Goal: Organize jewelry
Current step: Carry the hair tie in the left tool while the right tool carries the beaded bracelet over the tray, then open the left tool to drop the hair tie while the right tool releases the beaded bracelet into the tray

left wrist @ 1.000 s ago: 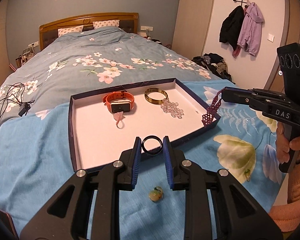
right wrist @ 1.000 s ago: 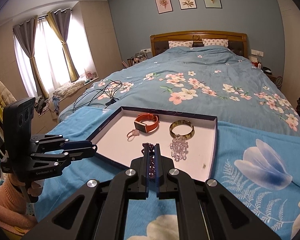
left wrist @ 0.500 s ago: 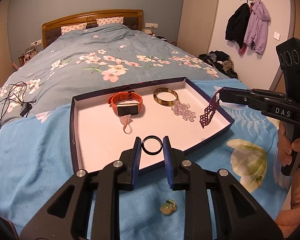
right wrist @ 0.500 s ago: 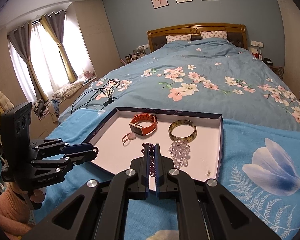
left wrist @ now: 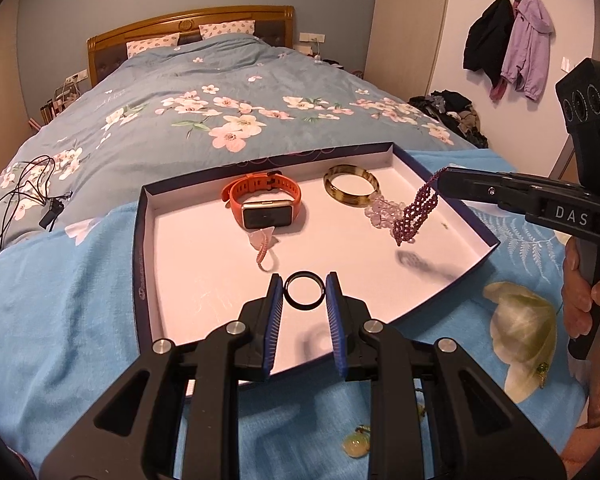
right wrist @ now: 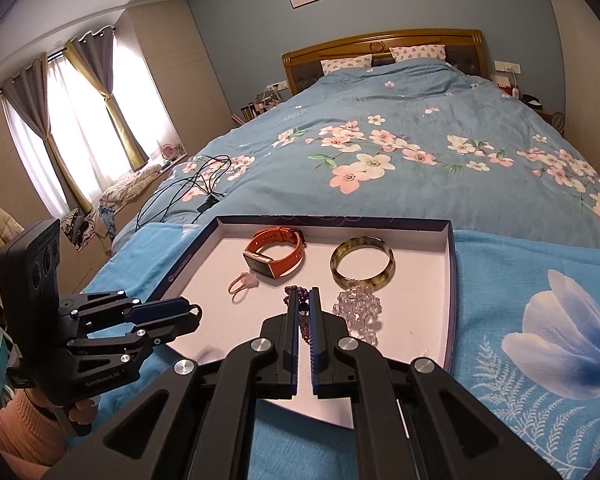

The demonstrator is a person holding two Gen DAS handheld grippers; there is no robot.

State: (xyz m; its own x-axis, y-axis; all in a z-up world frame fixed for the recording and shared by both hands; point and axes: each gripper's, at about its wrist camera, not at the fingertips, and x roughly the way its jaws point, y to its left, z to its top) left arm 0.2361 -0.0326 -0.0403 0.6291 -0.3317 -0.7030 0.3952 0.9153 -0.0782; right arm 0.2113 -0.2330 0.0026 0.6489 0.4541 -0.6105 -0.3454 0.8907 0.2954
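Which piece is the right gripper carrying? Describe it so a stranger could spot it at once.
On the bed sits a shallow white-lined tray. Over its right side the right gripper dangles a dark purple beaded bracelet beside the clear bead bracelet. It alone is purple and hangs in the air.

Cloth, card, beads and glossy bands

Between the left jaws, a smooth glossy black ring [left wrist: 304, 290]; ahead, a matt white-lined card tray [left wrist: 142, 240], rubbery orange watch [left wrist: 266, 204], polished mottled bangle [left wrist: 351, 190], clear beads [left wrist: 382, 212]; soft cloth bed [left wrist: 60, 320] beneath.
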